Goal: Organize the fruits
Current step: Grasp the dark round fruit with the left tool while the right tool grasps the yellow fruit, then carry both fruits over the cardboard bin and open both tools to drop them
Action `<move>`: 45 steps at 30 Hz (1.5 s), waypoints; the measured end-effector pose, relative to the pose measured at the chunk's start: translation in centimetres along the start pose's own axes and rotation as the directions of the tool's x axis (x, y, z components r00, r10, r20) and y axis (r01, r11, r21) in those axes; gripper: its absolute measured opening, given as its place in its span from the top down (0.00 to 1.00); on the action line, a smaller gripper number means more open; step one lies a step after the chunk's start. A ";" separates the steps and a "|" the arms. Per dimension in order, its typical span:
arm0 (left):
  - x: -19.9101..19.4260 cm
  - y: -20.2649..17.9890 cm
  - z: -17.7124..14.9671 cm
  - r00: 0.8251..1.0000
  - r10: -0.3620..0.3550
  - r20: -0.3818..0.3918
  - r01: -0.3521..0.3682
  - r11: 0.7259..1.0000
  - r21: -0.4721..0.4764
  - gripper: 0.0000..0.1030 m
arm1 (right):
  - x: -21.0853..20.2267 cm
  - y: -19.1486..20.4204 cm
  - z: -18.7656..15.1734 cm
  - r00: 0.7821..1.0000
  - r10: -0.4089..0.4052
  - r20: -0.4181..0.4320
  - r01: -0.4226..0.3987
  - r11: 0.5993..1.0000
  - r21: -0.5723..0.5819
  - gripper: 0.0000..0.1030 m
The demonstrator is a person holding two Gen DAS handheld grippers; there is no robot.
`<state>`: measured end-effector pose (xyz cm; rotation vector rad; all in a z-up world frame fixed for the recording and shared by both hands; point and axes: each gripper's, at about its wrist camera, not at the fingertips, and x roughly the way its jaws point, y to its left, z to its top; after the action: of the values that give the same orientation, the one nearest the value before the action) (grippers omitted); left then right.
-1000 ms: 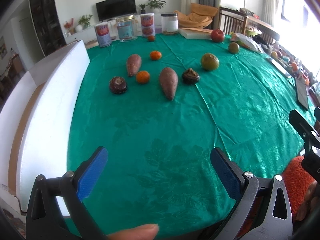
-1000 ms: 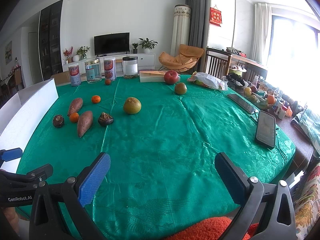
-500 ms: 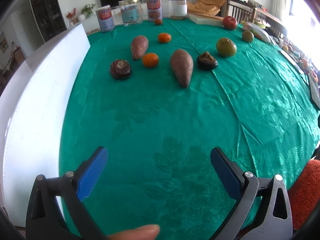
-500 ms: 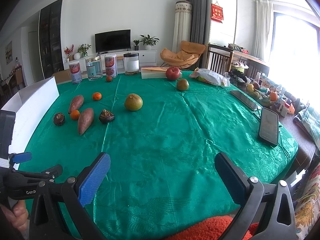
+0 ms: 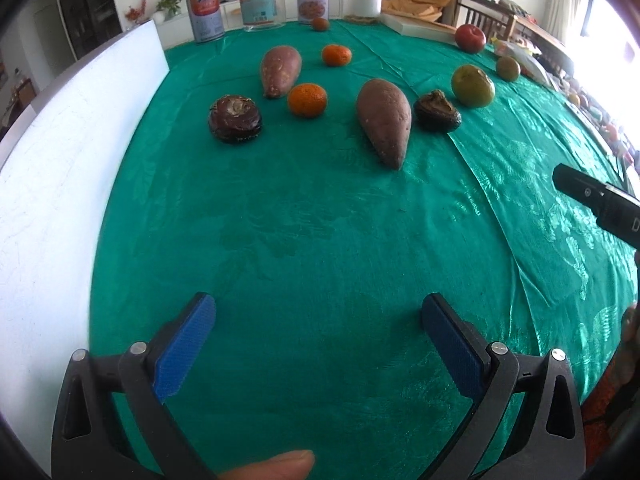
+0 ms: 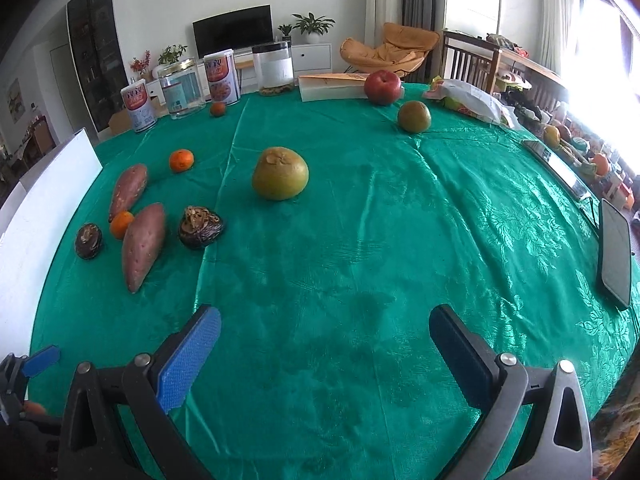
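A: Left wrist view had the left gripper [image 5: 318, 332] w/ jaws spread wide, nothing between them, hovering over bare green tablecloth [image 5: 304, 240] at the near edge. A fingertip showed at the bottom of frame.

B: And the right one?

A: Right gripper [image 6: 325, 344] was equally wide, also empty, over the near-middle of the cloth. In that view the left tool's blue tip peeked in at the far left.

B: Where was the produce?

A: Mostly left-centre. Near sweet potato [image 5: 385, 120] lay pointing toward the camera, a dark shrivelled fruit [image 5: 437, 111] just beside it on the right; can't tell what sort. Another dark round one [image 5: 235, 119] sat to the left, a tangerine [image 5: 307, 99] between it and the potato. Further back: second sweet potato [image 5: 280, 65], second tangerine [image 5: 336, 55], a third small one [image 6: 218, 109] by the tins [image 6: 221, 79]. Big green-yellow pear-like fruit [image 6: 280, 173] sat alone mid-table. Red apple [image 6: 382, 86] and a smaller green fruit [image 6: 414, 117] were far right.

B: So which step?

A: Approach, I'd say. Nothing was grasped, nothing looked sorted yet. White foam board [image 5: 60, 168] ran along the left edge; no basket was visible.

B: Next move?

A: Prob. the left tool reaches fwd to the near cluster, jaws straddling one item, then closes gently. Round ones could roll on that slick cloth, so come down square over it.
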<state>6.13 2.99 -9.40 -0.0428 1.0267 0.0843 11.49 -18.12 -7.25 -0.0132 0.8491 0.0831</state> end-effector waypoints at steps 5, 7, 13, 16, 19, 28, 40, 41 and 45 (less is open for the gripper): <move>0.1 0.6 0.0 0.999 -0.012 0.037 0.011 1.000 0.009 0.00 | 0.0 -1.2 -0.2 1.000 0.024 -0.006 -0.024 0.998 0.065 0.00; 0.5 1.5 1.3 1.000 0.016 0.010 -0.016 0.999 -0.035 0.01 | 0.2 -1.6 -0.3 0.999 0.036 -0.018 -0.034 0.996 0.083 0.00; 1.8 6.4 7.0 0.994 0.025 0.107 -0.001 0.975 -0.221 0.01 | 0.9 -1.7 -0.4 0.998 0.044 -0.042 -0.040 0.995 0.095 0.00; 4.1 7.0 8.8 0.994 0.051 0.092 -0.031 0.977 -0.211 0.03 | 0.9 -1.8 -0.4 0.998 0.043 -0.038 -0.039 0.994 0.099 0.00; 5.3 7.5 9.4 0.995 0.046 0.089 -0.026 0.978 -0.207 0.16 | 1.0 -2.0 -0.4 0.998 0.045 -0.040 -0.040 0.993 0.113 0.00; 3.8 7.0 7.9 0.988 -0.021 0.150 0.042 0.990 -0.136 0.60 | 1.5 -3.2 -0.4 0.992 0.113 -0.050 -0.102 0.978 0.183 0.00; -0.4 4.8 3.3 0.981 -0.138 0.133 0.152 0.983 -0.102 0.60 | 10.4 -0.2 12.2 0.941 0.287 -0.182 -0.255 0.950 0.182 0.09; -0.8 4.7 3.2 0.980 -0.146 0.132 0.160 0.982 -0.102 0.60 | 11.6 0.1 12.5 0.933 0.286 -0.220 -0.246 0.950 0.194 0.15; -2.3 4.5 2.8 0.975 -0.173 0.136 0.188 0.977 -0.101 0.60 | 12.9 0.1 12.9 0.930 0.267 -0.254 -0.212 0.951 0.227 0.50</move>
<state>6.91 7.58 -5.94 -0.2315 0.8865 -0.0206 29.58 -16.53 -8.42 0.2714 1.1395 0.2326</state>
